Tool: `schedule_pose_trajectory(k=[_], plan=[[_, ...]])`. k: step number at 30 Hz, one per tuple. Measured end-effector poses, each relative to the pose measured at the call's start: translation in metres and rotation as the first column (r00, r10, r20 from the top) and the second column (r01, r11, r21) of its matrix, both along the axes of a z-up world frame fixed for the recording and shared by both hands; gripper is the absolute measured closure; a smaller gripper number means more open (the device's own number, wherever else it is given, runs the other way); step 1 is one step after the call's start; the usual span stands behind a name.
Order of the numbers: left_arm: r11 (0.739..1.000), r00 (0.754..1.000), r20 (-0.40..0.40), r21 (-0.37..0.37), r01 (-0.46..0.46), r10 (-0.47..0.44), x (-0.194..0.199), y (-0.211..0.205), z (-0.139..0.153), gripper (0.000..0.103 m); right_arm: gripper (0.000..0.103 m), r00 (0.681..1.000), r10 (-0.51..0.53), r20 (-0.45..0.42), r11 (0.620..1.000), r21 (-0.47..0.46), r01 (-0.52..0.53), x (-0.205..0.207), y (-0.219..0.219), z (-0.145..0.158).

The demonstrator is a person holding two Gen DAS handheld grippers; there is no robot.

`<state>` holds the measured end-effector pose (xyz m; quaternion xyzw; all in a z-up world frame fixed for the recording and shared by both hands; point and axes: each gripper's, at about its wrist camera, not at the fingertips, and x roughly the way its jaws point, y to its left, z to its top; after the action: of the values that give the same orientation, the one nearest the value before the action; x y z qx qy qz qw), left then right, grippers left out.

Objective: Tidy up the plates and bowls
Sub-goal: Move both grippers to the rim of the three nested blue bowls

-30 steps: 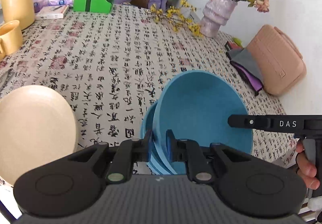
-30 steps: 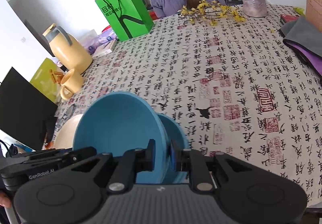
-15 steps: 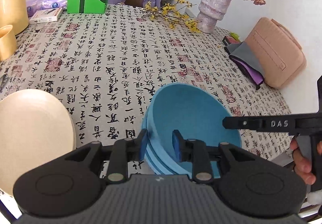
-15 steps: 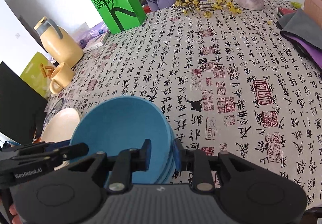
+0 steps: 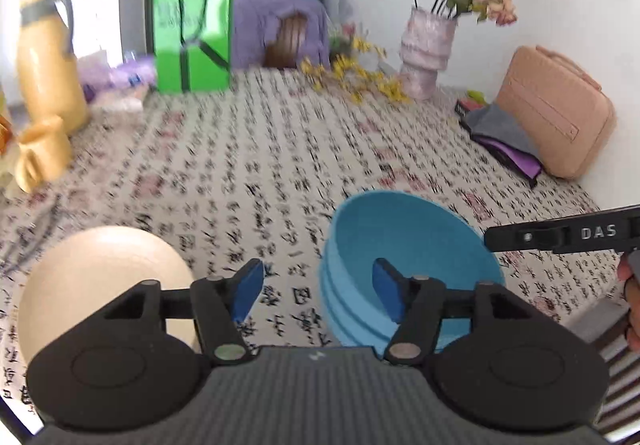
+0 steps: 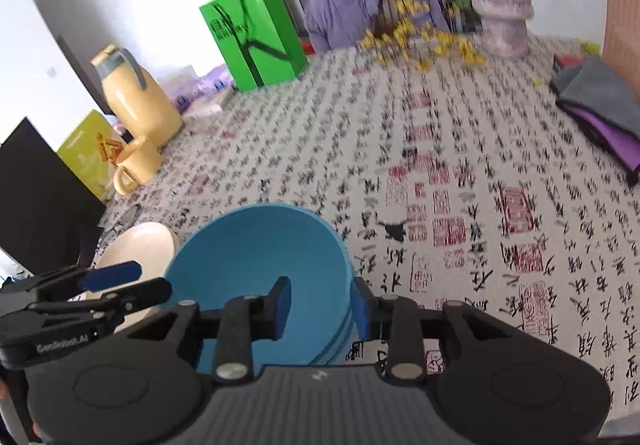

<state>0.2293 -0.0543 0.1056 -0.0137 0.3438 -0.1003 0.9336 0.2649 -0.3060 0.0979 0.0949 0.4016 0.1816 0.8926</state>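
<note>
The left gripper (image 5: pixel 318 295) stands wide open and holds nothing; its right blue pad (image 5: pixel 387 295) shows in front of the near rim of the stacked blue bowls (image 5: pixel 408 257), its other pad over bare cloth. The right gripper (image 6: pixel 320 305) is also released, its fingers parted on either side of the stack's right rim; whether a pad touches the rim cannot be told. The nested blue bowls rest on the table near its front edge, with a cream plate (image 5: pixel 100 285) just beside them on the left.

The table wears a calligraphy-print tablecloth (image 5: pixel 260 173), blurred in both views. Toward the far edge stand a green paper bag (image 5: pixel 192 37), a yellow thermos jug (image 5: pixel 48 65) with a yellow mug (image 5: pixel 40 153) near it, a pink vase of flowers (image 5: pixel 428 53), a pink bag (image 5: pixel 556 113) and folded grey and purple cloths (image 5: pixel 500 137).
</note>
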Motion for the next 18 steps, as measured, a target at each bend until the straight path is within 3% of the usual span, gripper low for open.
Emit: schedule_pose_trajectory(k=[2,3,6,7,10,12,14,18], plan=[[1.000,0.998,0.050,-0.010,-0.026,0.027,-0.017,0.003,-0.002,0.025,0.054,0.996,0.004,0.088,0.999,-0.034,-0.001,-0.018,0.003,0.000],[0.999,0.997,0.076,-0.011,-0.031,0.031,-0.026,0.005,-0.004,0.023,0.048,0.991,0.005,0.134,0.998,-0.056,0.003,-0.029,0.006,-0.001],[0.998,0.985,0.159,0.019,-0.067,0.063,-0.054,0.004,-0.012,0.018,0.042,0.963,0.012,0.270,0.994,-0.108,0.017,-0.062,0.014,-0.005],[0.996,0.979,0.186,0.028,-0.084,0.077,-0.064,0.004,-0.014,0.015,0.041,0.950,0.015,0.312,0.992,-0.120,0.024,-0.073,0.017,-0.007],[0.992,0.954,0.280,0.043,-0.122,0.105,-0.096,0.006,-0.025,0.006,0.025,0.891,0.015,0.453,0.990,-0.132,0.051,-0.112,0.025,-0.016],[0.985,0.935,0.332,0.065,-0.158,0.128,-0.114,0.007,-0.033,0.005,0.020,0.848,0.017,0.530,0.987,-0.143,0.069,-0.138,0.030,-0.026],[0.980,0.916,0.370,0.064,-0.191,0.154,-0.131,0.011,-0.041,0.003,0.020,0.826,0.028,0.563,0.985,-0.156,0.073,-0.161,0.036,-0.039],[0.978,0.903,0.387,0.013,-0.206,0.185,-0.167,0.023,-0.055,0.000,0.020,0.837,0.024,0.546,0.986,-0.149,0.070,-0.193,0.041,-0.067]])
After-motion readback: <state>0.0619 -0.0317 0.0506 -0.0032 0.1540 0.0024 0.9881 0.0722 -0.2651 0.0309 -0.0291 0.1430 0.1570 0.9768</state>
